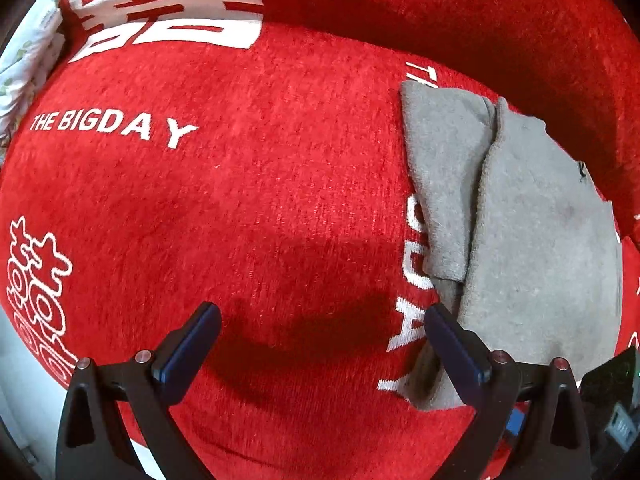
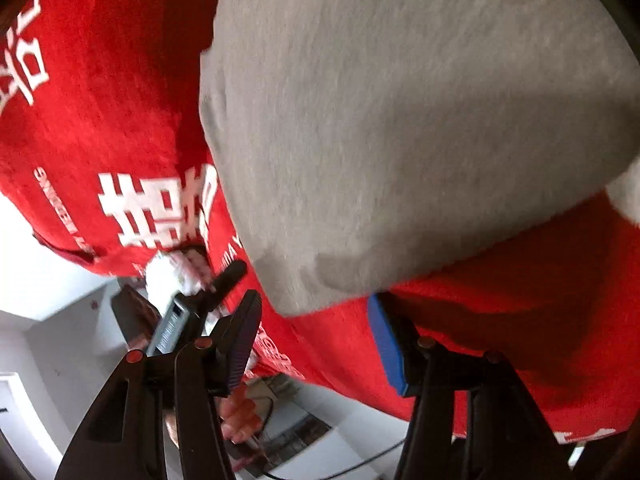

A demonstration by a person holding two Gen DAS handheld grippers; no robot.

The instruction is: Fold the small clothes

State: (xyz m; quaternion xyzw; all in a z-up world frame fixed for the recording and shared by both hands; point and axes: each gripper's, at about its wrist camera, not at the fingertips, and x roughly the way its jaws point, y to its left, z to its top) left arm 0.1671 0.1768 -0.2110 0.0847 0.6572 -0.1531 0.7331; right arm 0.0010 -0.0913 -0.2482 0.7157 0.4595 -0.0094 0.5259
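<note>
A: Jaws first, the nearest thing in each view. How do they stand on the left gripper (image 1: pixel 322 316)?

B: Spread wide and released, nothing between them but bare red cloth. It looks straight down on a red chenille cover with white lettering (image 1: pixel 248 184), which drapes the surface. The right-hand pad sits just at the near corner of a grey fleecy folded cloth (image 1: pixel 520 240), overlapping its edge in the picture; I cannot tell whether it touches.

A: And the right gripper (image 2: pixel 314 320)?

B: Partly parted, with a gap between a dark ribbed pad and a blue pad. The grey cloth's lower edge hangs just beyond the tips, not pinched between them. The picture is blurred, so finer contact is hard to judge.

A: Where does the cloth lie, then?

B: On the red cover, toward the right side of the left wrist view. One layer is folded over another, with a seam running down its length. In the right wrist view it fills most of the upper frame.

A: Anything past it?

B: White words "THE BIGDAY" (image 1: pixel 112 128) farther out on the cover, then large white characters (image 1: pixel 168 4) at the far edge. Low in the right wrist view, a person's fingers (image 2: pixel 240 412) grip a handle, and pale floor (image 2: pixel 52 360) shows beyond the cover's edge.
</note>
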